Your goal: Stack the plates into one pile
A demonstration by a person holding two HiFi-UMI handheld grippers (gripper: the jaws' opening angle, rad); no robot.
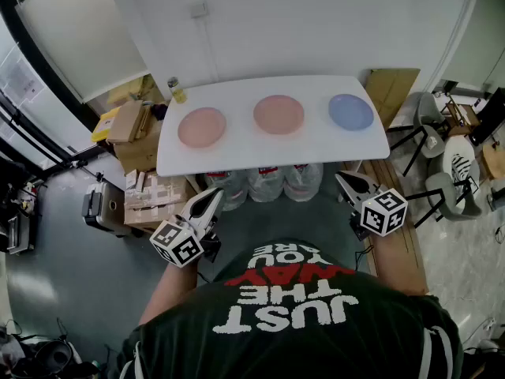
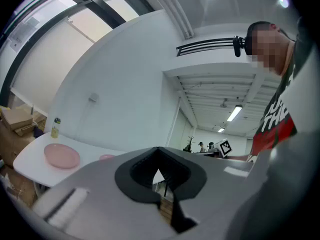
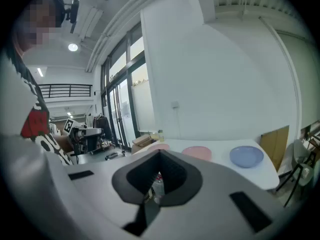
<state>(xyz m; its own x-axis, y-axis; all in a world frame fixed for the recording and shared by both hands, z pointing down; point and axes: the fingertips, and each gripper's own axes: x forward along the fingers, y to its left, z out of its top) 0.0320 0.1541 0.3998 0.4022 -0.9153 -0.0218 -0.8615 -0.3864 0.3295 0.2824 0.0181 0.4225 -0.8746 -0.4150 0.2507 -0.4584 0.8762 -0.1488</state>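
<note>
Hanging before the white table [image 1: 237, 155], left gripper [image 1: 213, 198] and right gripper [image 1: 344, 178] are clenched empty; the round blue plate [image 1: 351, 111] is best pinched at its rim.

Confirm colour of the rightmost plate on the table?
Light blue plate, best seen in the head view.

We find the way to the table [image 1: 237, 158] open, its near strip bare, with gaps between the left plate [image 1: 202, 127], middle plate [image 1: 278, 114] and right plate [image 1: 350, 111]. Behind them the wall [image 1: 276, 22] stands close, and a bottle [image 1: 177, 91] holds the back-left corner. Boxes [image 1: 130, 125] crowd the left end, chairs [image 1: 430, 136] the right, and jugs [image 1: 268, 181] fill the space underneath.
</note>
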